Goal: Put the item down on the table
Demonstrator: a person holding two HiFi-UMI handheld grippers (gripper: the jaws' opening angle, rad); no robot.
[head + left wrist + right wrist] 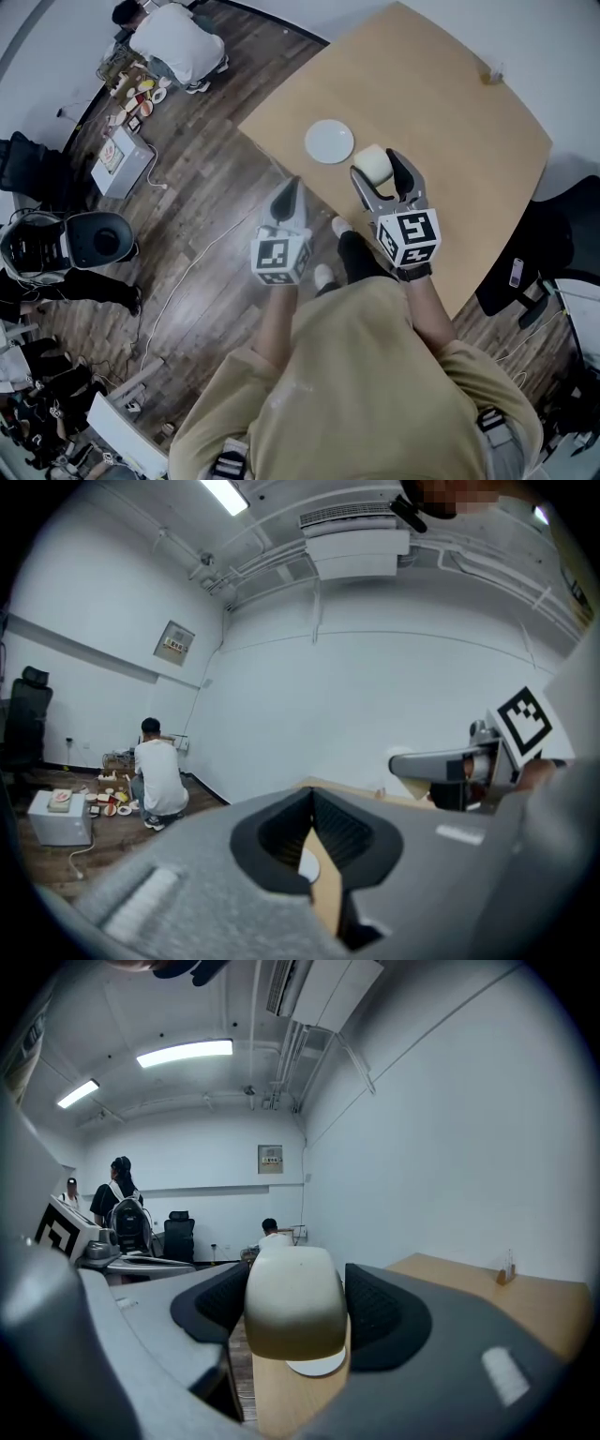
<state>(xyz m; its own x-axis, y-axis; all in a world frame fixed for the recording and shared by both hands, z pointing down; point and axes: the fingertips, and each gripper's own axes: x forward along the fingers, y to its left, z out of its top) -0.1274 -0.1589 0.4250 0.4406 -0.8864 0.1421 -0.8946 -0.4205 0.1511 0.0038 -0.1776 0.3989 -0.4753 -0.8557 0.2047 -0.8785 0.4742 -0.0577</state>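
- The right gripper [378,174] is clamped on a cream cup [294,1299], over the near edge of the wooden table [450,122], just beside a white plate [329,142].
- The right arm reaches forward.
- The left gripper [287,199] has its jaws together and empty, and points over the floor.

The pale wooden tabletop [450,122] is mostly bare, with broad open surface to the right of and beyond the cream rounded block [373,161] clamped in the right gripper [376,166]. The only close obstacle is a round white plate [329,142], just left of the block near the table's edge. A small upright object [491,75] stands well apart at the far corner. The left gripper [290,187], jaws together, hangs off the table over the dark plank floor [211,187]. A black office chair [525,248] crowds the table's right side.
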